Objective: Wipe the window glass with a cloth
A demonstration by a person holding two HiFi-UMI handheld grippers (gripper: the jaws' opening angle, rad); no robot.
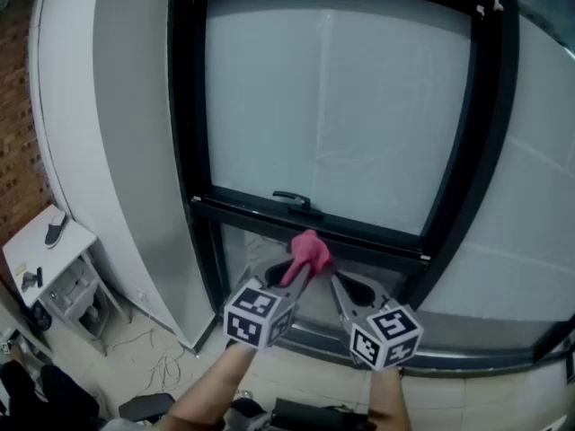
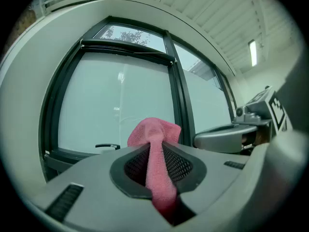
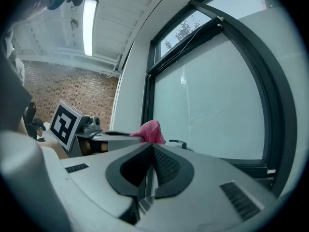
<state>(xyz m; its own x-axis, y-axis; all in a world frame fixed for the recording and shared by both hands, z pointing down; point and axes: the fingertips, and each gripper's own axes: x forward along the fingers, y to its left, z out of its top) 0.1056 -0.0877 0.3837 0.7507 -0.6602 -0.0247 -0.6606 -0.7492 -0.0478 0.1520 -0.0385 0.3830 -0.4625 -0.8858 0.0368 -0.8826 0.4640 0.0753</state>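
Cut off at the lower edge of the head view: both forearms, shown only from the wrist a short way back. Nothing legible through the pale frosted window glass (image 1: 341,106), apart from faint creases. Clear only in the narrow strip above it in both gripper views, with tree branches beyond. Lower pane under the crossbar partly covered by the two tools. Impossible to tell whether the pink terry cloth (image 1: 310,253) touches the black window frame (image 1: 184,106) or hangs just short of it.

Left gripper (image 1: 299,272) held low and centred, angled up and forward toward the frame's crossbar, marker cube nearest the camera. Jaws pinched on the cloth – a tight pink band running down between the ribbed pads in the left gripper view (image 2: 157,168). Bunched into a loose knob past the tips, tail end sunk out of sight in the throat of the tool. Knob sitting just below the black lever handle (image 1: 295,200).

Right gripper (image 1: 338,282) just beside the left, same upward tilt, tips leaning in toward the cloth but apart from it. Jaws pressed together on nothing in the right gripper view (image 3: 147,153).

Far left, below – a small white side table (image 1: 27,241) against a red brick wall (image 1: 13,106).
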